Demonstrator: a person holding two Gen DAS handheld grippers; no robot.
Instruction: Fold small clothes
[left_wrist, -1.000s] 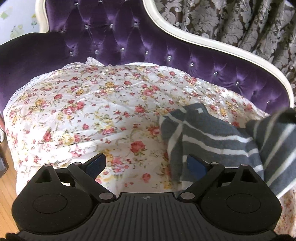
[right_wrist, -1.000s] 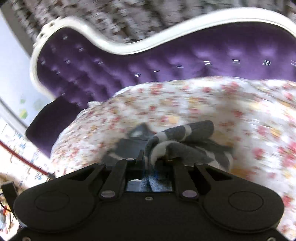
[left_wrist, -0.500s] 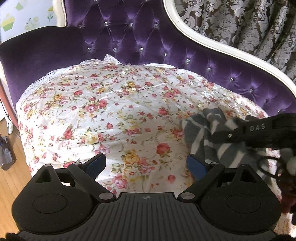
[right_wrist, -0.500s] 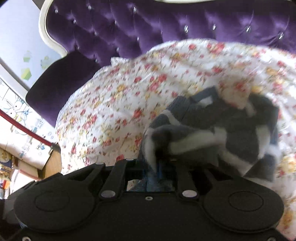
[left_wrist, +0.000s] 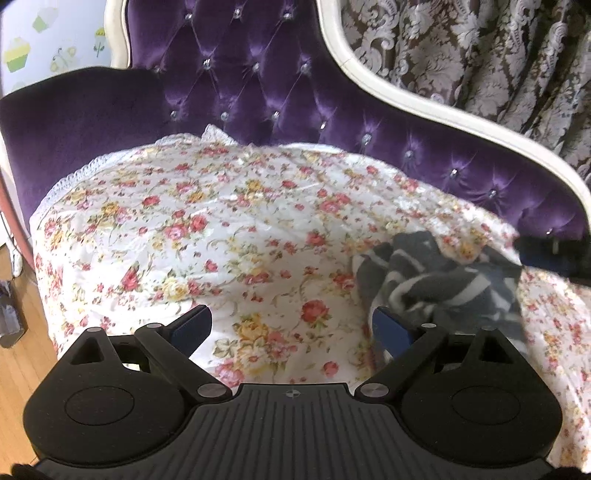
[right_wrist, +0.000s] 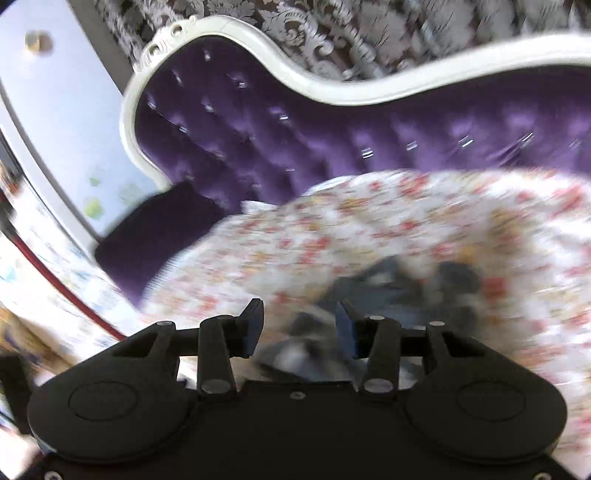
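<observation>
Grey-and-white striped knit garment (left_wrist: 439, 280) lies crumpled to the right of the left gripper (left_wrist: 291, 326), directly ahead of the right gripper (right_wrist: 299, 328).
Both grippers stand with fingers spread, holding nothing; the right one is nearer, cloth bunched just between and beyond its fingertips, so it seems better placed to grasp. Left wrist view shows the heap sharply on the floral quilted cover (left_wrist: 221, 229), its long axis unclear; right wrist view is motion-blurred. Behind rises the purple tufted velvet sofa back (left_wrist: 258, 74).
</observation>
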